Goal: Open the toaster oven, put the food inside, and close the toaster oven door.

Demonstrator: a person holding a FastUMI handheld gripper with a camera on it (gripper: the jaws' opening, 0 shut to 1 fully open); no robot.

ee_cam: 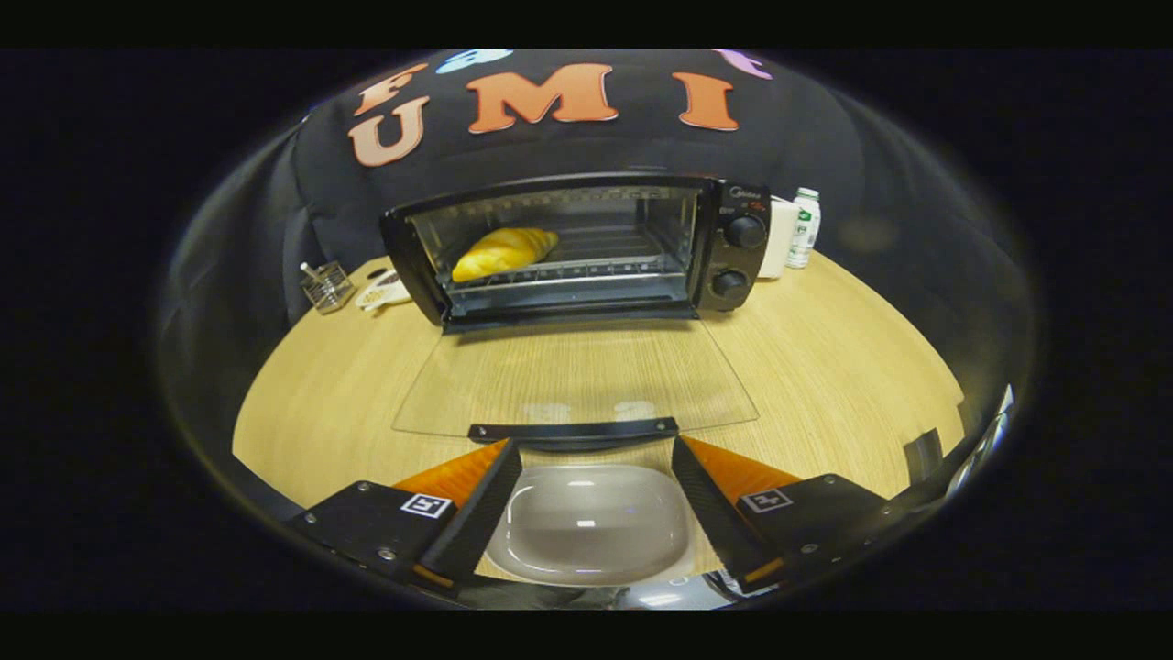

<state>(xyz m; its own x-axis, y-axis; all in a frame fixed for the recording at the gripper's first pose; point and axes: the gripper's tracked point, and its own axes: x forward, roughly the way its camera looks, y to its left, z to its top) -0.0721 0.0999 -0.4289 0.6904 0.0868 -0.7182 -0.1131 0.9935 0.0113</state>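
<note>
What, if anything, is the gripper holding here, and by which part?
Nothing. The gripper is open, its fingers apart just short of the open door's handle. The croissant already lies inside the toaster oven.

We see the black toaster oven (586,247) standing open on the wooden table, its glass door (575,378) folded flat toward us, dark handle (574,431) nearest. A golden croissant (504,252) lies on the wire rack (605,252), at the cavity's left side.

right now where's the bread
The bread lies on the rack inside the open toaster oven, on its side away from the knobs, well beyond the open gripper.
</note>
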